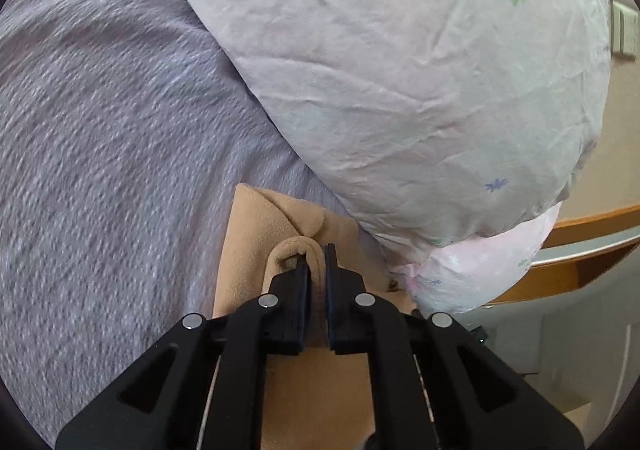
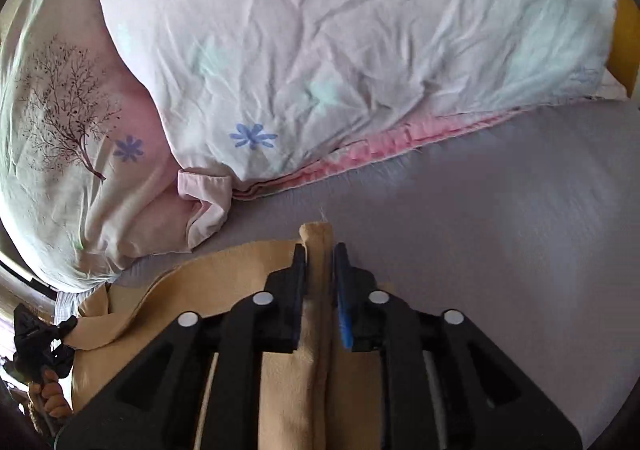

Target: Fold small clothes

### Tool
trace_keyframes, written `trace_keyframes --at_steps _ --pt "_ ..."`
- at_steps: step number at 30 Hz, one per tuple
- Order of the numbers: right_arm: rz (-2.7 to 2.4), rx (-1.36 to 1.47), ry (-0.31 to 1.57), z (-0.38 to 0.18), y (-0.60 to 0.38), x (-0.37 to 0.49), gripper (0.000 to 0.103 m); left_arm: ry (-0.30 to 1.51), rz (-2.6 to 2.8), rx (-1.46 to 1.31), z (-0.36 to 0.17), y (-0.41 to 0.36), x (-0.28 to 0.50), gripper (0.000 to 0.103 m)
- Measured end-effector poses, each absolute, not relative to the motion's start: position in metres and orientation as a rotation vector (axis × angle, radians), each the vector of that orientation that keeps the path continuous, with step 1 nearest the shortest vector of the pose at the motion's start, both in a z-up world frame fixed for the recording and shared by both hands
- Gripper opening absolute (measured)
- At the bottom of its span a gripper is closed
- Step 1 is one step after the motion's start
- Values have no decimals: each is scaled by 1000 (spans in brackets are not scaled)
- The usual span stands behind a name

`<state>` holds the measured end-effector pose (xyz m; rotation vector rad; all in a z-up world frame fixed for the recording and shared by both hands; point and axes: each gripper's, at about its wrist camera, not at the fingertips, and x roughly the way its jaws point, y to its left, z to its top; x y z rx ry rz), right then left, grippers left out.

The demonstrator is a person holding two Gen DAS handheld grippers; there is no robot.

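Note:
A tan fleece garment (image 1: 264, 234) lies on a grey-lilac bed sheet (image 1: 100, 150). My left gripper (image 1: 317, 262) is shut on a folded edge of it, which loops over the left finger. In the right wrist view my right gripper (image 2: 320, 254) is shut on another edge of the tan garment (image 2: 224, 274), a strip of cloth standing up between the fingers. The left gripper (image 2: 40, 334) also shows at the far left of that view, holding the garment's other end. The cloth sags between the two grippers.
A bulky pale pink duvet (image 1: 400, 70) with flower prints lies just beyond the garment, and also fills the top of the right wrist view (image 2: 340, 50). A pillow with a tree print (image 2: 60, 122) sits at left. A wooden bed frame (image 1: 592, 222) is at right.

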<state>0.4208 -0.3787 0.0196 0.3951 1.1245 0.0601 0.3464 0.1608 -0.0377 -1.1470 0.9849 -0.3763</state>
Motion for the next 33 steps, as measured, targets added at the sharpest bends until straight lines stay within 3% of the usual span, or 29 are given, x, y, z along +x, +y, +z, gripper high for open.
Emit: trace_keyframes --at_steps 1,2,3,4,5,13,16,17,21,23,25,28,30,33 --pt "71 392 1086 29 -380 414 38 950 -398 -1187 -34 168 342 15" --pt "80 381 1050 39 -380 407 54 893 -390 -1213 -28 179 336 45" --pt "94 368 1009 51 -380 396 57 841 -366 -1220 -22 188 329 81" --pt "123 362 981 61 -379 386 58 783 -344 -1218 -15 197 321 91" --pt "149 359 972 67 -376 379 58 744 -333 -1204 -8 206 312 92" --pt "420 394 1000 71 -367 315 58 1003 -371 -911 -14 176 267 92" --pt "426 375 1089 57 -354 313 71 1013 -377 -824 -13 165 255 90" --pt "392 349 1153 46 -352 315 70 1030 -392 -829 -15 161 254 90" --pt "459 472 1029 56 -364 303 72 1029 -364 -746 -8 140 254 90" --pt "500 585 938 62 -379 298 83 1021 -346 -723 -3 140 253 90" --pt "484 670 908 61 -395 295 83 1022 -346 -717 -2 132 256 90" --pt "468 754 916 54 -410 292 84 1030 -324 -707 -1 113 258 75" --pt "466 792 923 51 -415 294 84 1062 -349 -780 -7 111 262 25" --pt "478 810 901 49 -416 297 84 1035 -374 -880 -1 111 265 23"
